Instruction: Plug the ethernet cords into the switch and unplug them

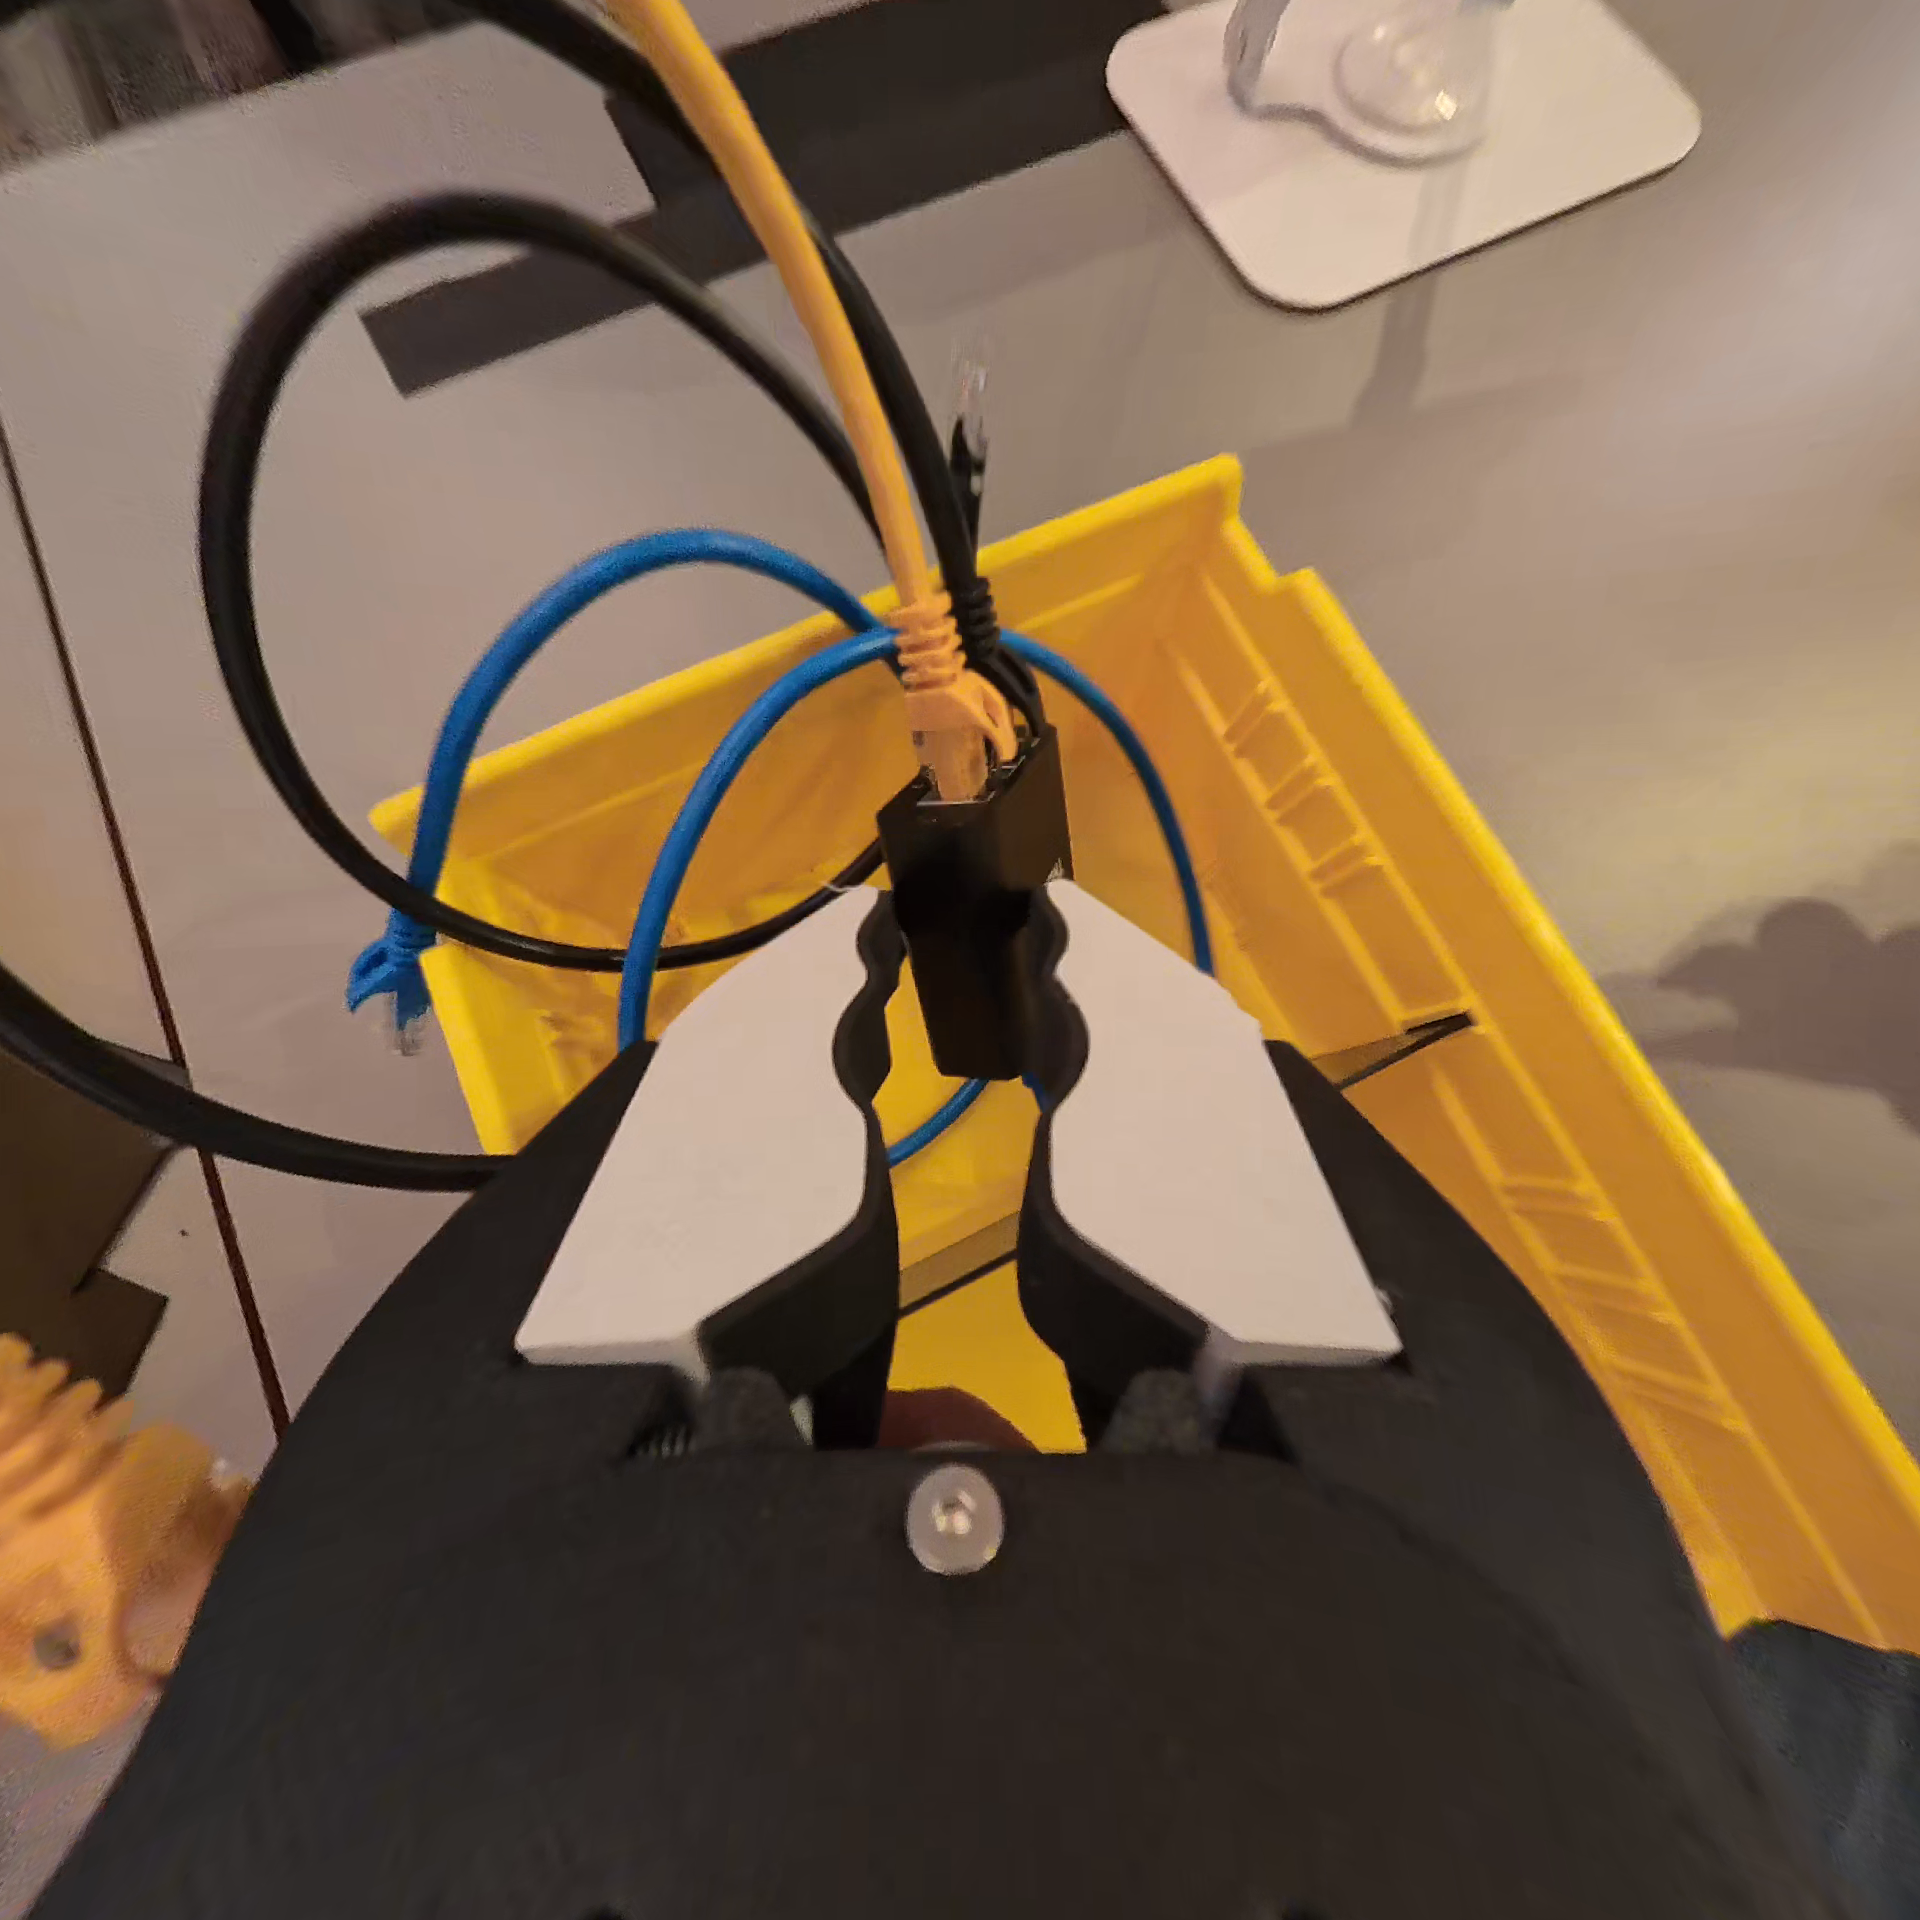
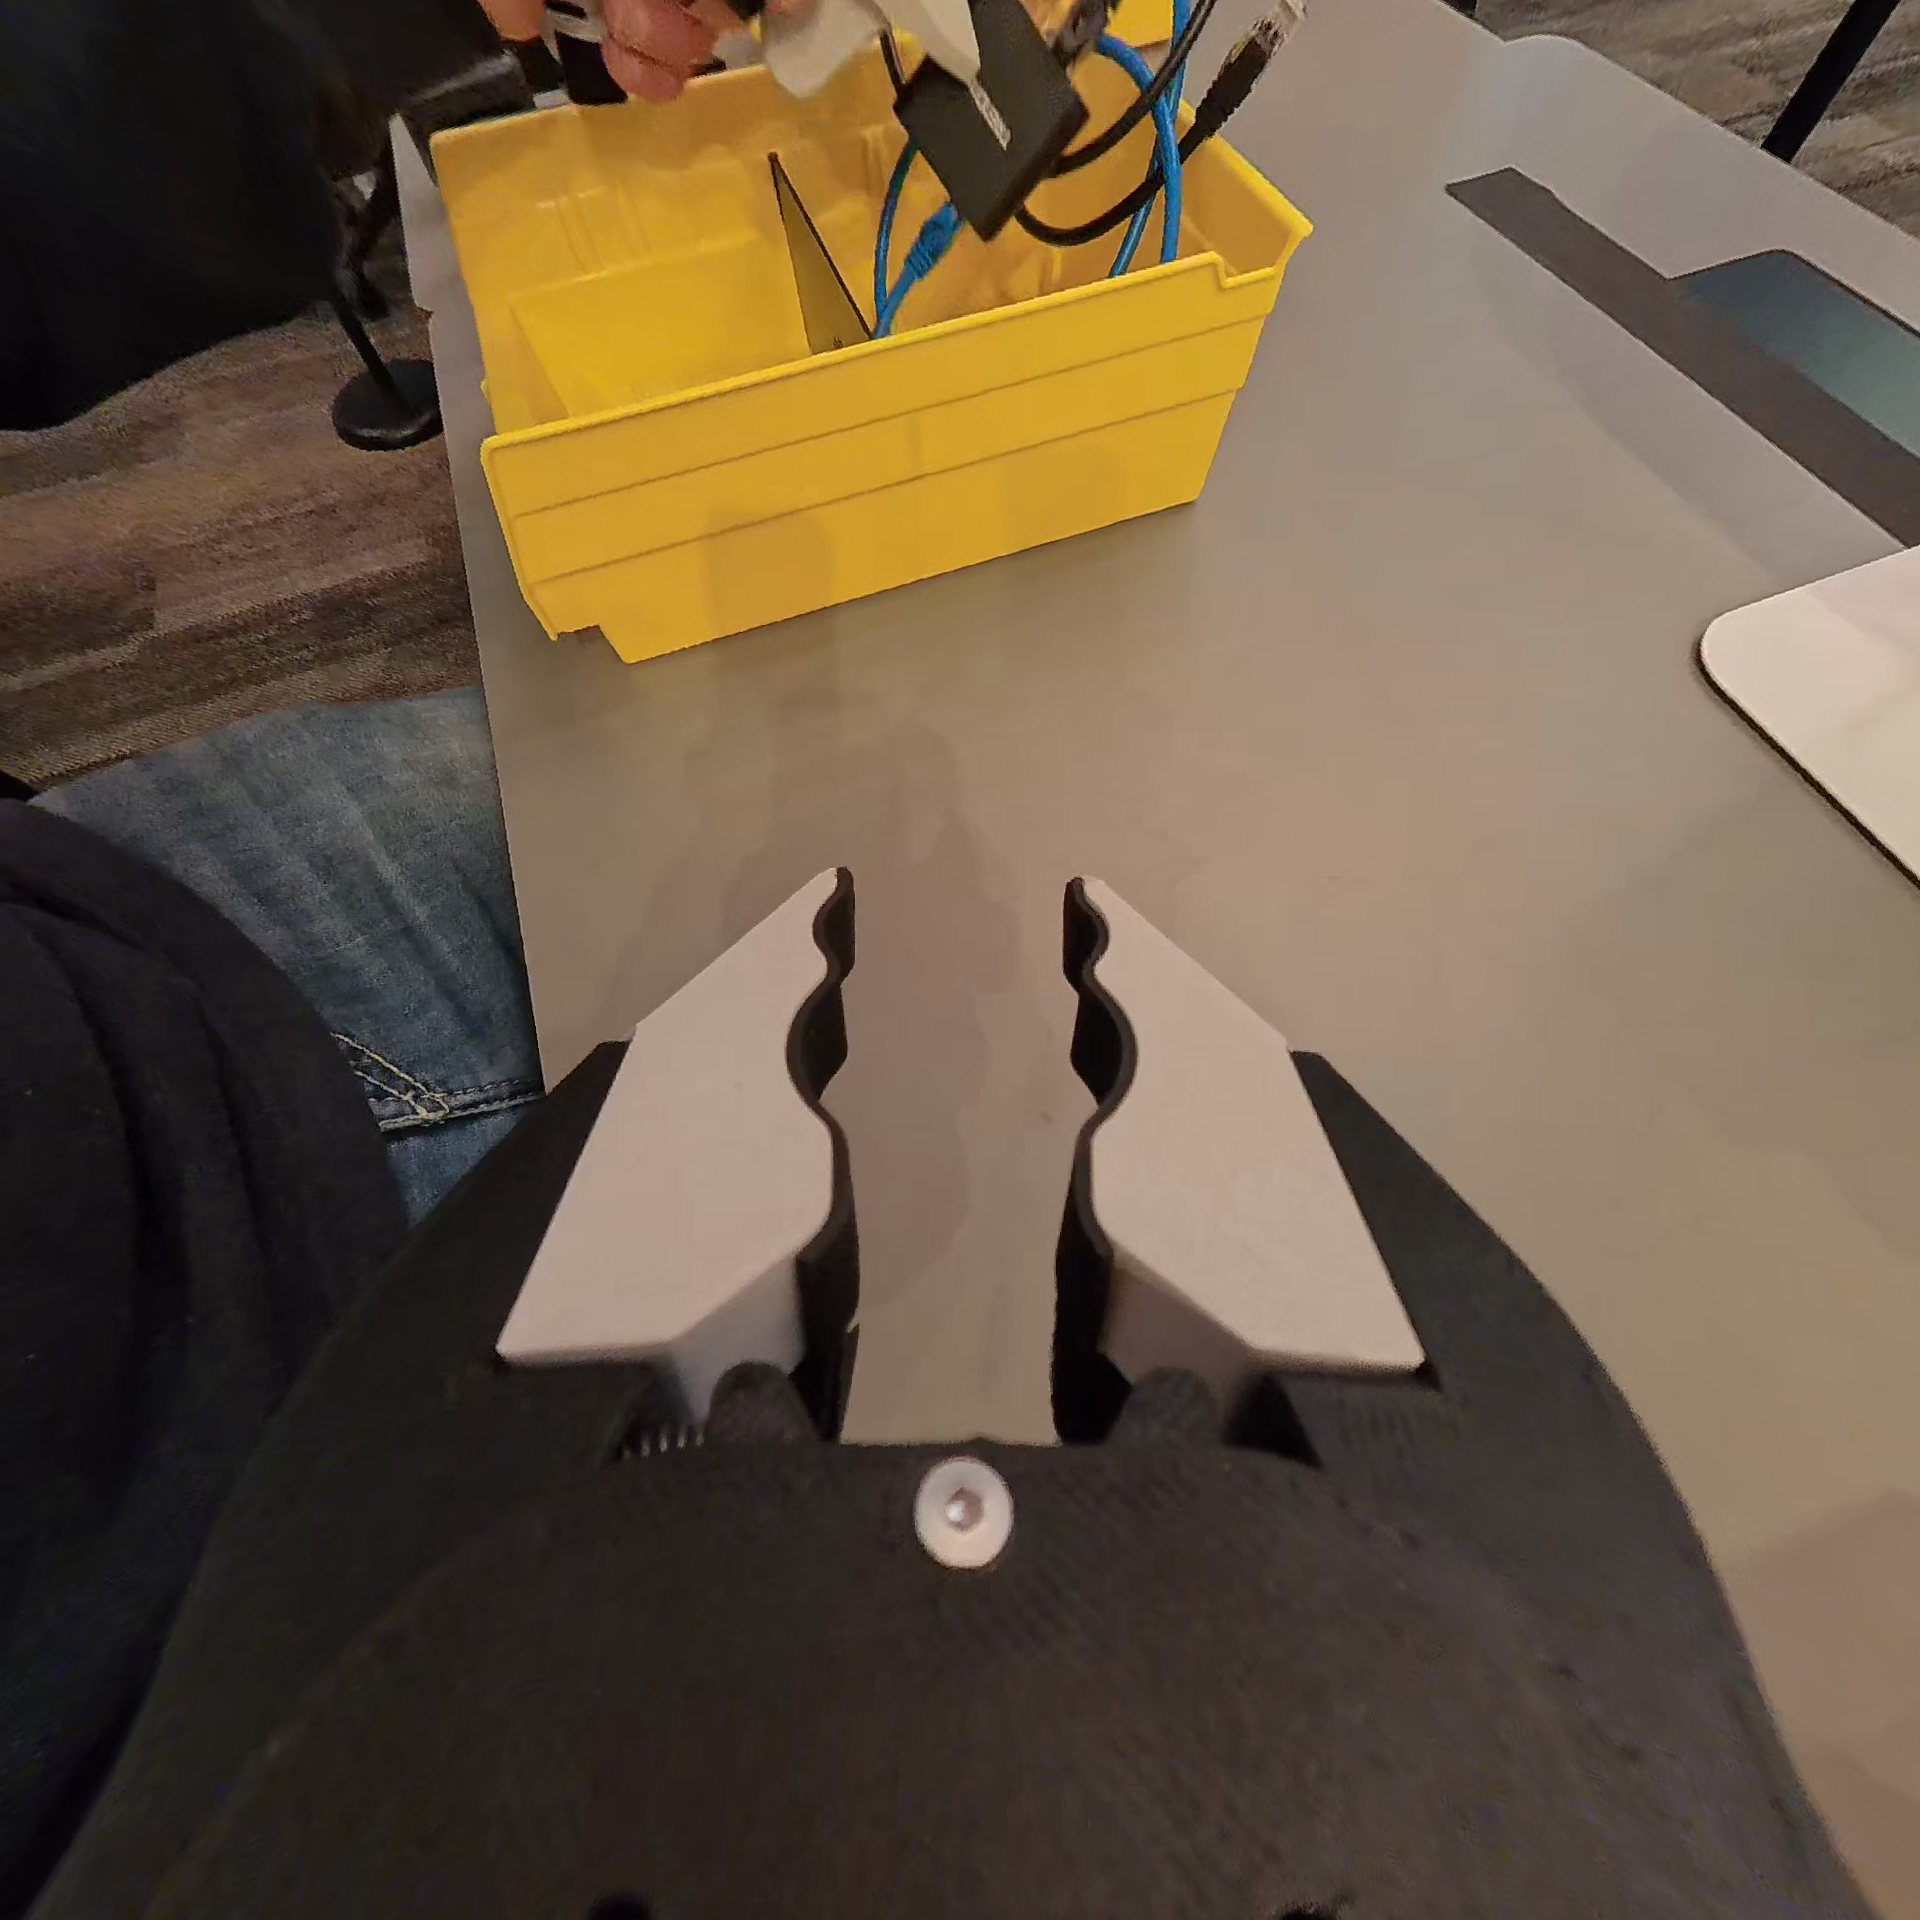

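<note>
My left gripper [image 1: 971, 935] is shut on a small black switch [image 1: 982, 894] and holds it in the air above a yellow bin [image 1: 1351, 748]. A yellow cord [image 1: 831, 343], a black cord [image 1: 312, 644] and a blue cord [image 1: 540, 665] run from the switch's far end. The blue cord's loose plug [image 1: 384, 971] hangs at the left. A loose black plug [image 1: 968, 416] sticks up behind. In the right wrist view the switch [image 2: 987, 114] hangs over the bin [image 2: 862, 457] at the top. My right gripper [image 2: 958, 904] is open and empty, low over the grey table [image 2: 1351, 935].
A white board [image 1: 1403, 156] with a clear glass object lies far right on the table; its corner shows in the right wrist view [image 2: 1829, 696]. A black divider [image 2: 816, 260] stands in the bin. A person's jeans-clad leg [image 2: 343, 914] is at the table's left edge. The left gripper's tips are roughly 35 cm from the right gripper's.
</note>
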A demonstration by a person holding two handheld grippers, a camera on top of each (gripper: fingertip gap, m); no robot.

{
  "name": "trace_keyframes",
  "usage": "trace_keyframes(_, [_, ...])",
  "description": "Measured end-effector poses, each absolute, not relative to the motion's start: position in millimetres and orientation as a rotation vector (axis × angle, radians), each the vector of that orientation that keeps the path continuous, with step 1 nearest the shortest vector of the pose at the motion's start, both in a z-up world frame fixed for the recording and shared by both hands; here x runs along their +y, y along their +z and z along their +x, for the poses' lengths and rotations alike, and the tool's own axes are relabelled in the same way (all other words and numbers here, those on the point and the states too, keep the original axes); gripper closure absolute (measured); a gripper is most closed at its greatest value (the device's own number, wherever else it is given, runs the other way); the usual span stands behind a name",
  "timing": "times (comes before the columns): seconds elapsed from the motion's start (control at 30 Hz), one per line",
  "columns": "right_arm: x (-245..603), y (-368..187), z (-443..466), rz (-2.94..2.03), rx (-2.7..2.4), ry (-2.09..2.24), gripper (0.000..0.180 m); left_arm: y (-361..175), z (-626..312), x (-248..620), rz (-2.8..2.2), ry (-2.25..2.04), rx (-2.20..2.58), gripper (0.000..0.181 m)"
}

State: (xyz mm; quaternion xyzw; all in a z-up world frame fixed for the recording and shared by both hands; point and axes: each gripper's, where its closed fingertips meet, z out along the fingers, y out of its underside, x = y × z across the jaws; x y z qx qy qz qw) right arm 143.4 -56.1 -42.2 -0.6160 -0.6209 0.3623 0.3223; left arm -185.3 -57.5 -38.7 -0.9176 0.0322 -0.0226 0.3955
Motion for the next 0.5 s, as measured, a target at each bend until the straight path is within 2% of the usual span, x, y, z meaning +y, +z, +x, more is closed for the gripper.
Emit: trace_keyframes(0.5, [-57.5, -34.7, 144.5, -1.598, -1.608, 0.97, 0.141, 110.0, -167.0, -65.1, -2.027, 0.15, 0.209, 0.158])
